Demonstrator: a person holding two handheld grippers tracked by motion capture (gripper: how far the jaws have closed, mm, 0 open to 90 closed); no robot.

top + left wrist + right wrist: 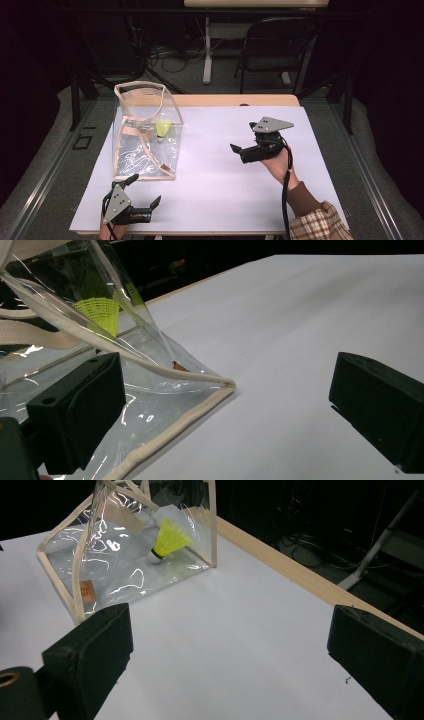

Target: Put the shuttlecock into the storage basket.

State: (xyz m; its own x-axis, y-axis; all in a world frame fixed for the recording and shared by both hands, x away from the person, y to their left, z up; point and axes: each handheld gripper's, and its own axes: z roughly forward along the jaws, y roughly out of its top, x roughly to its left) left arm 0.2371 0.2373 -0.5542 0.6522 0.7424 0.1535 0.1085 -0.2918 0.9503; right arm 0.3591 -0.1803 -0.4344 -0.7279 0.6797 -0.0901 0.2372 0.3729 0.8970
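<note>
High view, both hand-held grippers (left (147,190), right (244,137)) spread wide, empty, near clear bag (145,150).

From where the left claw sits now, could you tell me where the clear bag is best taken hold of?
Grip the clear bag by its cream-trimmed near bottom corner, coming in low from the near side. That corner lies flat on the table and juts toward the open left claw, and its trim looks firmer than the slippery film. The yellow shuttlecock sits well behind it.
</note>
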